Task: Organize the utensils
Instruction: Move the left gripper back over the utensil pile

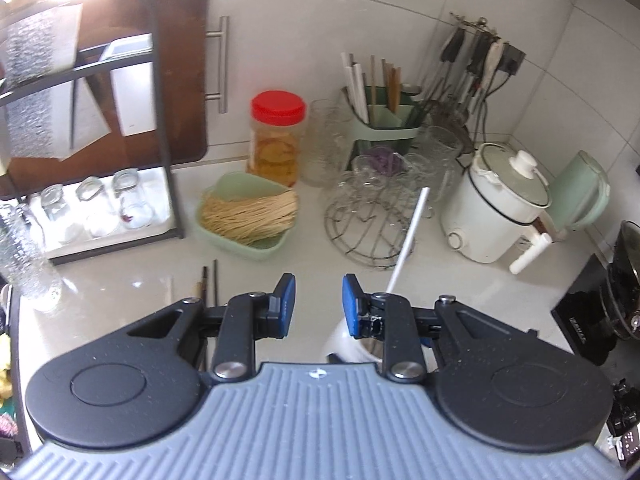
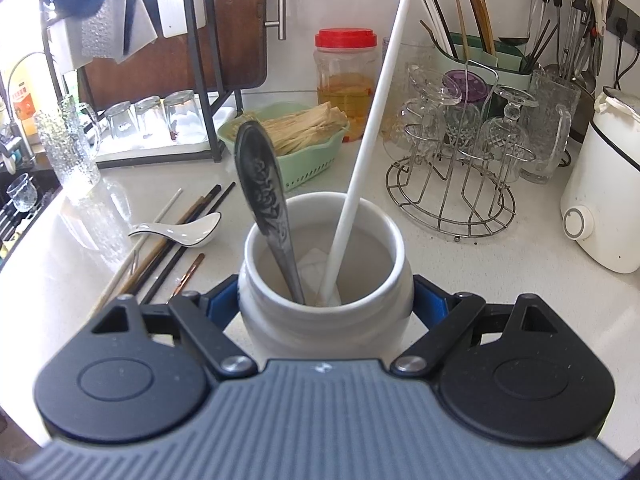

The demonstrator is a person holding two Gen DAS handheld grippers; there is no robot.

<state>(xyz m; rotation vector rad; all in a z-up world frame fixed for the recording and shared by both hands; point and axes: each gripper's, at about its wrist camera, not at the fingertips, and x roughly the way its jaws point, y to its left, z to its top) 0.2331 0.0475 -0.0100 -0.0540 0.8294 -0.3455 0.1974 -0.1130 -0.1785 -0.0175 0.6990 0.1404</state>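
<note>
My right gripper (image 2: 327,300) is shut on a white ceramic jar (image 2: 324,332), with a blue pad pressed on each side of it. In the jar stand a dark embossed metal spoon (image 2: 260,184) and a long white chopstick (image 2: 372,120). Left of the jar, on the counter, lie several loose chopsticks (image 2: 176,240) and a white ceramic spoon (image 2: 188,232). My left gripper (image 1: 318,292) hangs open and empty above the counter. Under its right finger are the jar (image 1: 344,344) and the white chopstick (image 1: 408,240). A few loose chopsticks (image 1: 210,284) lie to its left.
Along the back stand a green utensil caddy (image 1: 380,120), a red-lidded jar (image 1: 276,140), a green basket of noodles (image 1: 244,212) and a wire rack of glasses (image 1: 372,216). A white cooker (image 1: 500,208) sits right, a black shelf with glasses (image 1: 100,208) left.
</note>
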